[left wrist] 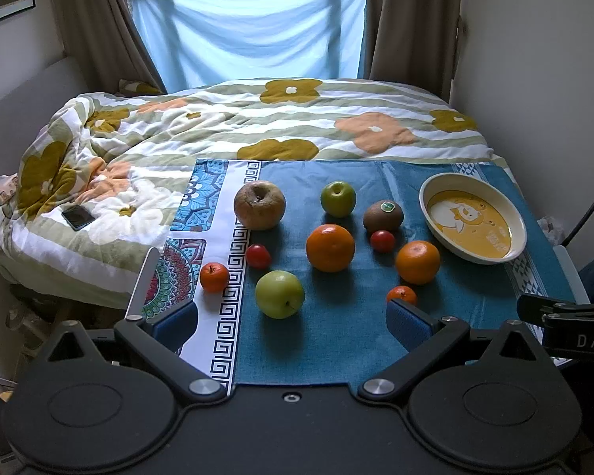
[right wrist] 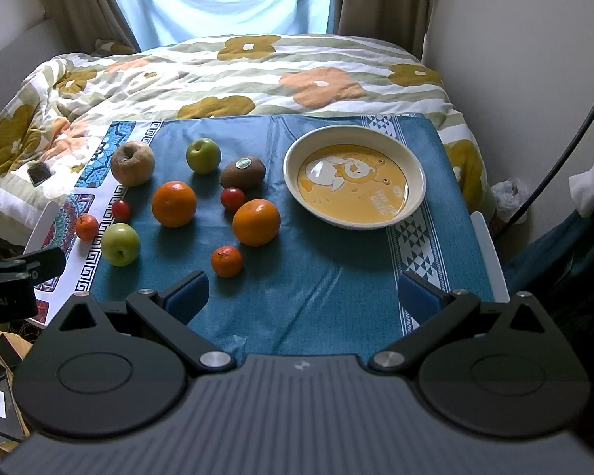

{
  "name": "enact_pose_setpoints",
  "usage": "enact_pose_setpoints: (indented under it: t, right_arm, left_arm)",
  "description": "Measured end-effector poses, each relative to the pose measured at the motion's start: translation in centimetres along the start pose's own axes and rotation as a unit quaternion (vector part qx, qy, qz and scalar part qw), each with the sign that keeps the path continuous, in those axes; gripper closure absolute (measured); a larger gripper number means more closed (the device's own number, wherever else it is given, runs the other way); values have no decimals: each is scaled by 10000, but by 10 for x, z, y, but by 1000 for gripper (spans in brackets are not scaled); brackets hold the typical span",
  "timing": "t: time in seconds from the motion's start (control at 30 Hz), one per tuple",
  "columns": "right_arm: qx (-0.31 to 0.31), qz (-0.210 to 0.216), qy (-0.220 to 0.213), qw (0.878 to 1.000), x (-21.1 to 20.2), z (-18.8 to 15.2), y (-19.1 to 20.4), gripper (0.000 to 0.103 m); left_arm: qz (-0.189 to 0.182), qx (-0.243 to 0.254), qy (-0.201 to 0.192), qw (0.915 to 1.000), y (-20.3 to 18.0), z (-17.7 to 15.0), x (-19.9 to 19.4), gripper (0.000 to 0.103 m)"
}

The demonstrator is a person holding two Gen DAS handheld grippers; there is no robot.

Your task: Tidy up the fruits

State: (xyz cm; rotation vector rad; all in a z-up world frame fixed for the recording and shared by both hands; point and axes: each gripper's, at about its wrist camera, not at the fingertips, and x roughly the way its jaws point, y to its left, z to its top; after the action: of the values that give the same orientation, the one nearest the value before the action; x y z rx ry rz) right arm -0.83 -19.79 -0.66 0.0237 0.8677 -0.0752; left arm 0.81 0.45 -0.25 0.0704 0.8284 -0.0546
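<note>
Behind our small table stands a bed under a flowered duvet [left wrist: 257, 118], with a phone [left wrist: 77, 217] lying on it, and a blue sheet hangs over the window. We hold the left gripper [left wrist: 291, 318] and the right gripper [right wrist: 301, 297] above the near edge of the teal cloth [right wrist: 316, 297], both with fingers spread wide and nothing between them.

All the fruit lies loose on the cloth, left of the bowl [right wrist: 293, 150]: a wrinkled brown apple [left wrist: 259, 205], a small green apple [left wrist: 337, 198], a kiwi with a sticker [left wrist: 383, 215], two oranges [left wrist: 330, 247] [left wrist: 417, 262], two cherry tomatoes [left wrist: 258, 256] [left wrist: 382, 241], a larger green apple [left wrist: 279, 294] and two little mandarins [left wrist: 214, 276] [left wrist: 402, 295]. Our cream bowl, with a yellow cartoon bear printed inside, holds nothing yet, so we judge the sorting not begun.

We see these risks. Round fruit may roll when nudged, and the mandarin and tomato at the left sit near the table's edge, so a careless approach could send them off. The tomatoes and the soft old apple could bruise or split under a hard squeeze. Our bowl is shallow with a low rim, so fruit dropped from height, or piled high, could bounce or roll out. With both grippers close side by side, we could also knock one against the other
</note>
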Motion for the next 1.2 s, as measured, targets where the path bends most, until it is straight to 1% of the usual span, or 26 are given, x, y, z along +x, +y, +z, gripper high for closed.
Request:
enact_pose_setpoints:
  t: [0.37, 0.57, 0.7, 0.83, 1.0, 1.2]
  right_arm:
    - [62, 57, -14, 10000, 1, 1, 5, 0]
    - [248, 194, -39, 9995, 6, 6, 11, 0]
    - [348, 189, 44, 9992, 22, 9, 19, 0]
    - [472, 163, 40, 9987, 42, 7, 25, 0]
    - [476, 168, 166, 9986, 76, 0, 36, 0]
    - [580, 203, 251, 9978, 122, -9, 44, 0]
  left_arm:
    - [7, 56, 44, 10000, 9, 3, 0, 1]
    - [-20, 243, -189, 9995, 23, 8, 6, 1]
    - [-108, 350, -109, 9993, 33, 11, 26, 1]
    - [-168, 524, -47, 9985, 36, 8, 51, 1]
    - [-239, 716, -16, 9971, 38, 1, 86, 1]
    - [-356, 1017, 89, 9941, 34, -10, 127, 6]
